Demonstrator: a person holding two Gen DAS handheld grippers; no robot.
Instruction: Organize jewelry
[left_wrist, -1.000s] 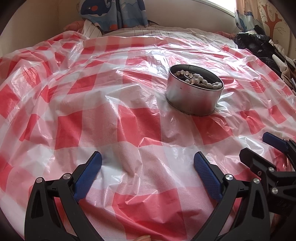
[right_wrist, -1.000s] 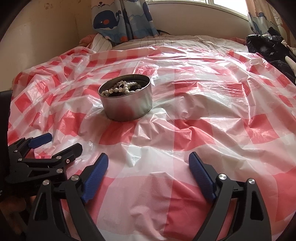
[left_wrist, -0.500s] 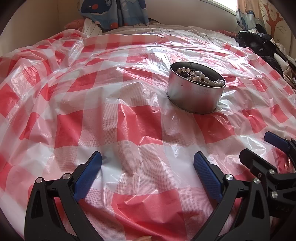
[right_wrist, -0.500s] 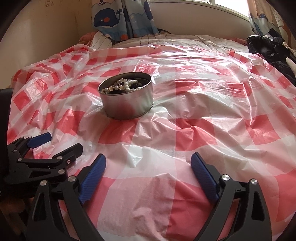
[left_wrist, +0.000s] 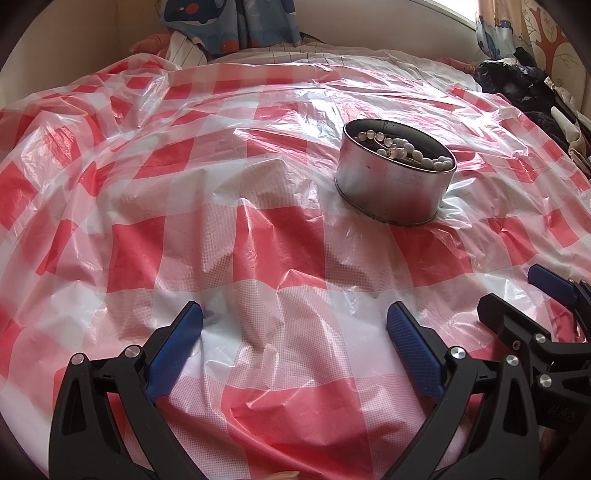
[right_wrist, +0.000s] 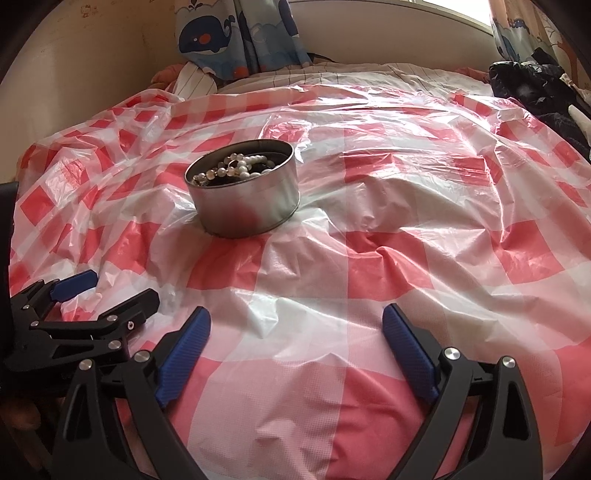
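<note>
A round silver tin (left_wrist: 393, 181) stands on the red and white checked plastic sheet; it also shows in the right wrist view (right_wrist: 243, 195). White pearl beads (left_wrist: 406, 147) and some dark jewelry lie inside it, beads (right_wrist: 240, 168) showing over the rim. My left gripper (left_wrist: 293, 332) is open and empty, low over the sheet, short of the tin and to its left. My right gripper (right_wrist: 295, 336) is open and empty, short of the tin and to its right. Each gripper shows at the edge of the other's view.
The checked sheet (left_wrist: 229, 236) covers a bed and is wrinkled. A whale-print curtain (right_wrist: 236, 37) and striped bedding (right_wrist: 332, 74) lie at the far side. Dark clothes (left_wrist: 517, 85) are piled at the far right. A wall (right_wrist: 92, 55) runs along the left.
Both grippers have tipped or moved slightly, so the tin sits a little lower in both views. Both stay open and empty. The tin has not moved on the sheet.
</note>
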